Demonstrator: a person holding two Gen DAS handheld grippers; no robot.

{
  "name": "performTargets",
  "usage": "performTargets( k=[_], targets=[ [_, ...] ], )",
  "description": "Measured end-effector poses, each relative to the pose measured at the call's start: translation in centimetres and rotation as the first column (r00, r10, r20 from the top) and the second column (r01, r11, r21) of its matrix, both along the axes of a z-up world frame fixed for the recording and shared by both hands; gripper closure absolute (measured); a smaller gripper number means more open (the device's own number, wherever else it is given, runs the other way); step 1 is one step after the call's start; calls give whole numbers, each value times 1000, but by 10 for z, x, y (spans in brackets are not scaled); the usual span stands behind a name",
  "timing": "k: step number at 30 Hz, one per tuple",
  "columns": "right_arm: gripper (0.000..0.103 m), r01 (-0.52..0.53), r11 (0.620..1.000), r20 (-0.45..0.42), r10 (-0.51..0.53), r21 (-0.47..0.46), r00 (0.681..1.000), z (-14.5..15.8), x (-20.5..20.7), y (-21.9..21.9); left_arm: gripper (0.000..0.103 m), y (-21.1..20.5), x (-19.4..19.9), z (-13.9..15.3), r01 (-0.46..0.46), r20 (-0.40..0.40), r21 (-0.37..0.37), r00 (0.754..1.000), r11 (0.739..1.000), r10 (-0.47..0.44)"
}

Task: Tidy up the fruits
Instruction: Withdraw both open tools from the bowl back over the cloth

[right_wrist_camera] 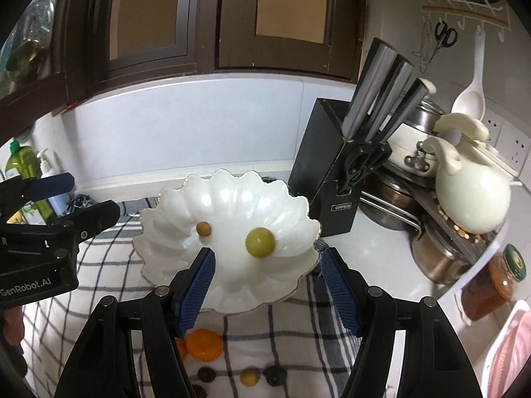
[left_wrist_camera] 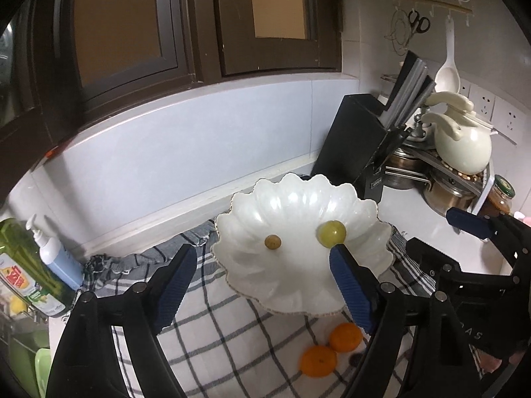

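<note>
Pearly white and glossy, the scalloped dish (right_wrist_camera: 186, 232) is sitting on a checked cloth (left_wrist_camera: 232, 325) spread over the surface, and it is serving as the landmark here. Going from left to right in the right wrist view: the left claw (left_wrist_camera: 262, 285) is hanging released over the dish's near-left rim, its ribbed blue pads gripping nothing; inside the dish a small brownish-green grape (right_wrist_camera: 203, 229) is resting left of centre and a larger, smooth green grape (right_wrist_camera: 260, 242) is lying right of centre; the right claw (right_wrist_camera: 268, 292) is hovering over the dish's near edge, jaws also parted and empty. The fruits not yet sorted are lying on the cloth on the near side of the dish, below and behind both claws' fingertips: two matte orange tangerines (left_wrist_camera: 332, 348), touching each other, then small dark round fruits (right_wrist_camera: 205, 374) and a yellowish one (right_wrist_camera: 249, 376) nearer still. All are round, with no long axis to align to. The tangerines appear closer to the left claw, the small fruits to the right claw, so each would probably have to draw back and dip toward the near side.
</note>
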State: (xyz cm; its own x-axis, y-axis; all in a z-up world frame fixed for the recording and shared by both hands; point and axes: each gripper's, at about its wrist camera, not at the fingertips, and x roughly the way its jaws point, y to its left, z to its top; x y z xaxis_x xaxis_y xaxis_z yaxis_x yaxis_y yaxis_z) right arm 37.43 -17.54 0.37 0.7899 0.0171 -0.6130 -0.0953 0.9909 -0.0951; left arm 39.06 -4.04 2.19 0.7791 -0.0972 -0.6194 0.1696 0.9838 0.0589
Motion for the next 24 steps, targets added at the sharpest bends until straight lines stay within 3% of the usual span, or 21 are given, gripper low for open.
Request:
performTargets(
  k=[10,24],
  targets=[
    [36,9,1000,30,-9,16,1000,-1,-42,7,19,11,-46,3,-8,33,-10,999,1000,8],
    [36,-8,999,9,8,40,1000,-20,-85,26,18,25,-89,-18,10,3,-25,1000,1000,-10]
  ],
)
